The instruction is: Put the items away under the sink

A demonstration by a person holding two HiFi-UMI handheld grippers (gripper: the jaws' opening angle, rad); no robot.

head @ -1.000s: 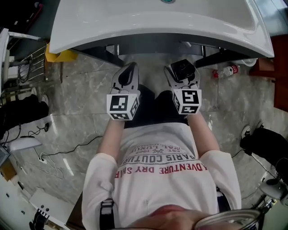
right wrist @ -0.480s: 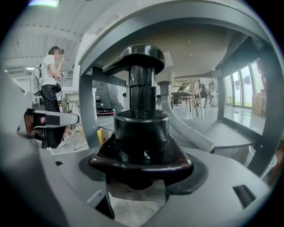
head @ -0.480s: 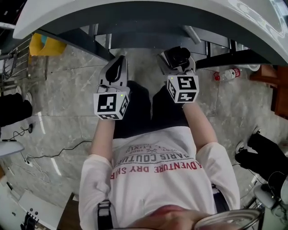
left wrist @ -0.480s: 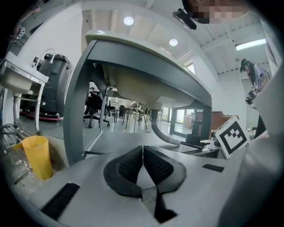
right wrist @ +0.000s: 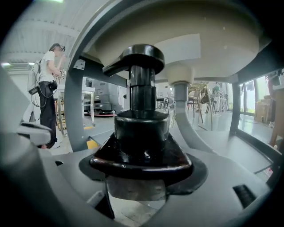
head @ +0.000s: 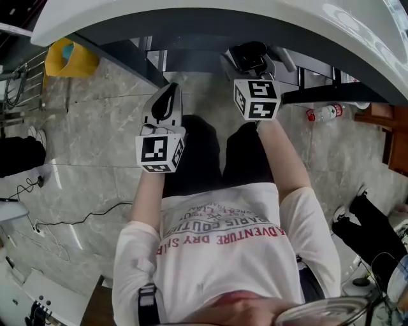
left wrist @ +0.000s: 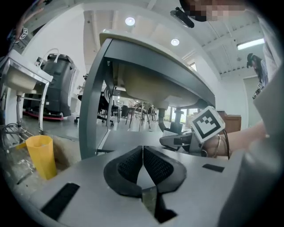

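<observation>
Overhead, a white sink spans marbled floor; right claw grips a dark pump bottle, left claw clenched empty.

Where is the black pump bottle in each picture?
Head view: glossy black pump bottle at top centre, under the white sink rim.
Left gripper view: too small to tell; maybe the dark bit above the right claw, right of centre.
Right gripper view: centre, gripped in that claw.
Shared landmark: the sink overhead.
</observation>
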